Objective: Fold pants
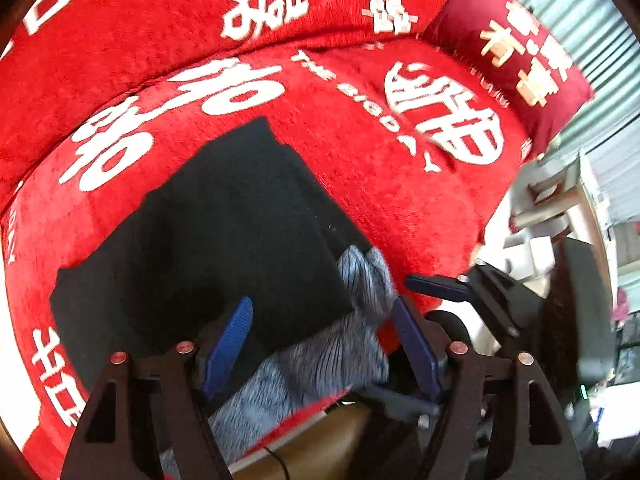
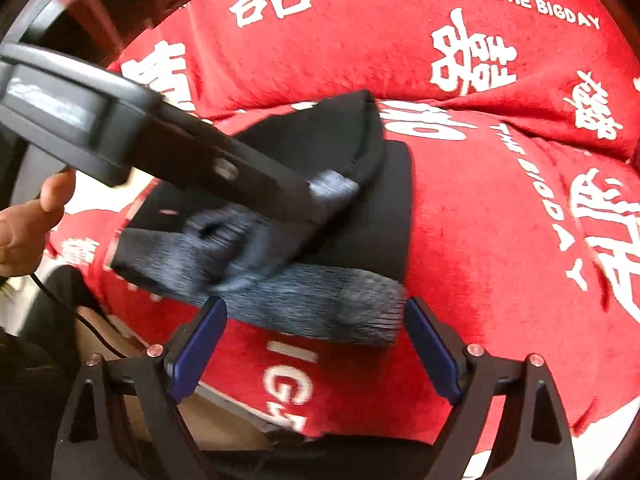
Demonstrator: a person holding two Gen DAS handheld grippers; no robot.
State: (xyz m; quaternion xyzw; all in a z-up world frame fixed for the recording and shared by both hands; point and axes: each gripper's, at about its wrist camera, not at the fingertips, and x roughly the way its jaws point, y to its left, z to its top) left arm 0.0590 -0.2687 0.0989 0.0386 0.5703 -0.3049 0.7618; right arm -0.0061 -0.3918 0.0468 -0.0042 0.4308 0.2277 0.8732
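Black pants (image 1: 224,220) lie folded on a red sofa cover (image 1: 360,128); their grey ribbed waistband (image 1: 348,344) hangs toward the seat's front edge. My left gripper (image 1: 324,344) is open, its blue fingers (image 1: 232,344) standing wide to either side of the waistband and not clamping it. In the right wrist view the pants (image 2: 380,200) and waistband (image 2: 320,304) lie just beyond my right gripper (image 2: 316,344), which is open and holds nothing. The left tool's black body (image 2: 224,168) reaches in over the pants, blurred.
A dark red pillow (image 1: 508,52) leans at the sofa's far right end. Wooden furniture (image 1: 560,200) stands beside the sofa. A person's hand (image 2: 24,232) and a thin black cable (image 2: 80,312) sit at the left. The sofa backrest (image 2: 360,40) rises behind the pants.
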